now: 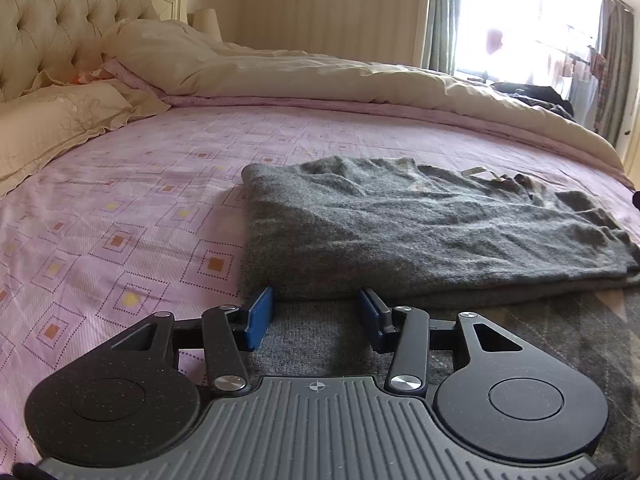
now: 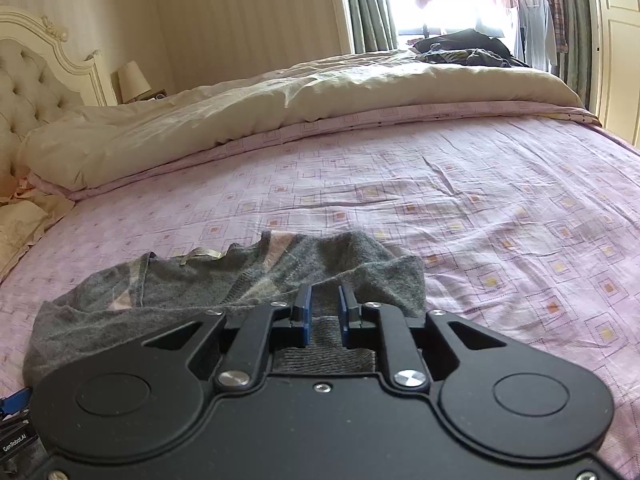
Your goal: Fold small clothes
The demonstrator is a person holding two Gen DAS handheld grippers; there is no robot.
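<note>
Grey sweater (image 1: 420, 228) lying partly folded on the pink sheet (image 1: 120, 208), long axis running 9 to 3 o'clock across the left wrist view, folded edge toward 9, rumpled neck end with a pale label strip toward 2. Directly ahead at 12 of the left gripper (image 1: 316, 314), near edge just beyond the blue pads (image 1: 260, 316), more knit spread beneath the jaws. Left jaws standing wide, gripping nothing.

In the right wrist view, sweater (image 2: 160, 292) stretching from 9 toward 1, patterned panel and label strip near 11. Right gripper (image 2: 324, 308) set narrow (a ridge of grey knit between the pads (image 2: 306, 312), though whether actually pinched cannot be told).

"GenRobot.AI" readable on the black part at the lower left edge of the right view. Cream duvet (image 2: 240, 112) heaped at 12.
</note>
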